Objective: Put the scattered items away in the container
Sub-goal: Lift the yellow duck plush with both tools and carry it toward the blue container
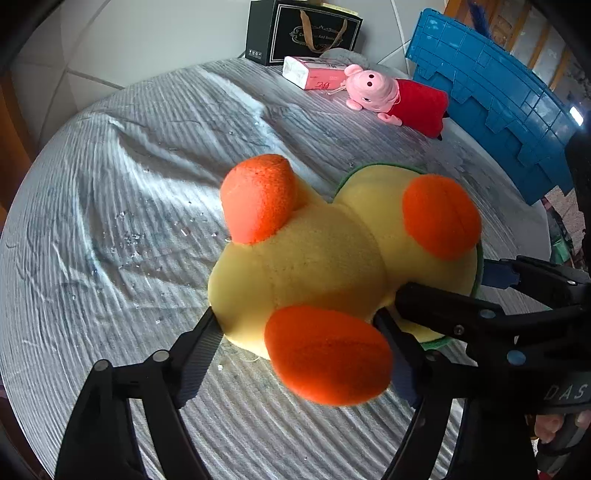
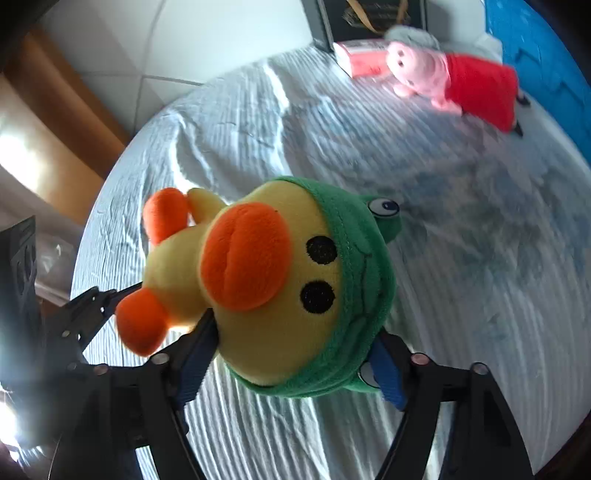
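A yellow duck plush (image 1: 314,258) with orange feet, an orange beak and a green frog hood is held above the round table by both grippers. My left gripper (image 1: 299,339) is shut on its body near the feet. My right gripper (image 2: 291,354) is shut on its hooded head (image 2: 295,288); the right gripper also shows in the left wrist view (image 1: 454,291), and the left gripper in the right wrist view (image 2: 96,306). A pink pig plush in a red dress (image 1: 399,98) lies at the far side, next to the blue crate (image 1: 491,88).
The round table has a wrinkled grey striped cloth (image 1: 147,206). A pink tissue pack (image 1: 314,72) and a black gift bag (image 1: 303,31) sit at the far edge. The blue crate stands at the far right. Tiled floor and wooden furniture (image 2: 44,140) lie to the left.
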`<state>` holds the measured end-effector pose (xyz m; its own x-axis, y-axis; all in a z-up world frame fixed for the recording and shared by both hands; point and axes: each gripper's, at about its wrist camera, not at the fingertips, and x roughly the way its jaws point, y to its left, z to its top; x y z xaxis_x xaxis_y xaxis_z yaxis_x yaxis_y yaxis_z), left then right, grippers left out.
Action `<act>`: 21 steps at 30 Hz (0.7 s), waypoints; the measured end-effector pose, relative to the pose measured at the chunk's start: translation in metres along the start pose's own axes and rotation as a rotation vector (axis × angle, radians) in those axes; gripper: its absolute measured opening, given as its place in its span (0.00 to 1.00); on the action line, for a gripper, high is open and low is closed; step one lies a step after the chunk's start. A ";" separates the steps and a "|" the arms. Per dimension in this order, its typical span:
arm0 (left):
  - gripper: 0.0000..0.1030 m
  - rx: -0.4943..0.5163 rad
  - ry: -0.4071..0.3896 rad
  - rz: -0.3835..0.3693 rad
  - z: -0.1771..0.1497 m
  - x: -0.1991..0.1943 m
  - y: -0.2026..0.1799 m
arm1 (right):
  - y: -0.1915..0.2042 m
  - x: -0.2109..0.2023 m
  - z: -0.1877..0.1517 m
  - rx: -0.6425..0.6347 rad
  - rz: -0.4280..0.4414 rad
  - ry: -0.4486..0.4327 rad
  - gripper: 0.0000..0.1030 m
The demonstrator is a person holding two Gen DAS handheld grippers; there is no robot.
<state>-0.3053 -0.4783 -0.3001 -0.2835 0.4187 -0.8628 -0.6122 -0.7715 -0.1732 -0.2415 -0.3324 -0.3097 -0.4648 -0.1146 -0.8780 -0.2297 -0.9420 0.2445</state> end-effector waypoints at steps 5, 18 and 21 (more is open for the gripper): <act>0.73 0.029 -0.062 0.021 0.012 -0.023 -0.008 | 0.004 -0.023 0.004 -0.013 0.005 -0.064 0.70; 0.72 0.180 -0.396 0.069 0.082 -0.157 -0.080 | 0.013 -0.178 0.041 -0.037 -0.039 -0.419 0.70; 0.72 0.230 -0.479 0.084 0.093 -0.184 -0.113 | 0.001 -0.219 0.045 -0.041 -0.050 -0.502 0.70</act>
<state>-0.2525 -0.4242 -0.0774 -0.6108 0.5729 -0.5465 -0.7032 -0.7098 0.0420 -0.1784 -0.2946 -0.0991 -0.8101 0.0877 -0.5796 -0.2336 -0.9551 0.1821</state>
